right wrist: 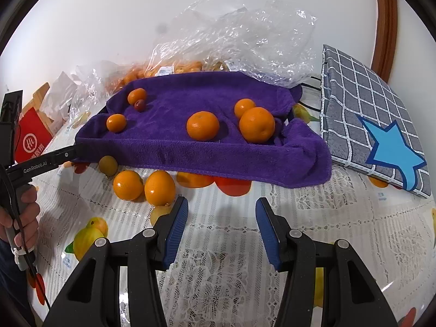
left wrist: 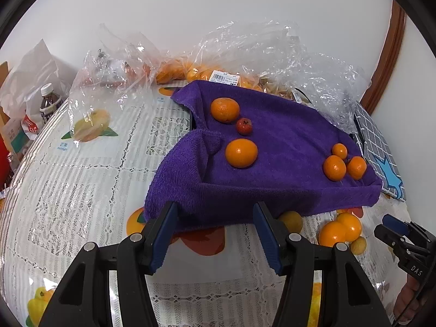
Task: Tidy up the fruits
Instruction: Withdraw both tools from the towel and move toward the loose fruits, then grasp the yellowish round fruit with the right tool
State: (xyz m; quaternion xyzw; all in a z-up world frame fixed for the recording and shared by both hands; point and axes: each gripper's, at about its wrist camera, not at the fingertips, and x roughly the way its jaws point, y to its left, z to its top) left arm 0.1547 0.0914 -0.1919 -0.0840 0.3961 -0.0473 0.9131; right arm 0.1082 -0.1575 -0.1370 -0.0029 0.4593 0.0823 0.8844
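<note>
A purple towel (left wrist: 272, 147) is draped over a raised tray. On it lie two oranges (left wrist: 241, 153), a small red fruit (left wrist: 244, 126) and three smaller oranges (left wrist: 334, 167). My left gripper (left wrist: 215, 231) is open just short of the towel's front edge, with nothing between its blue pads. In the right wrist view, two oranges (right wrist: 159, 188) and two yellowish fruits (right wrist: 108, 165) lie on the tablecloth in front of the towel (right wrist: 201, 150). My right gripper (right wrist: 222, 218) is open over the cloth to the right of them, holding nothing. It shows at the edge of the left view (left wrist: 389, 229).
A grey checked cushion with a blue star (right wrist: 376, 125) leans at the right of the towel. Crumpled clear plastic bags (left wrist: 245, 51) holding more fruit lie behind it. A bottle (left wrist: 49, 103) and a red box (right wrist: 32, 136) stand far left. A hand (right wrist: 23, 212) holds the left tool.
</note>
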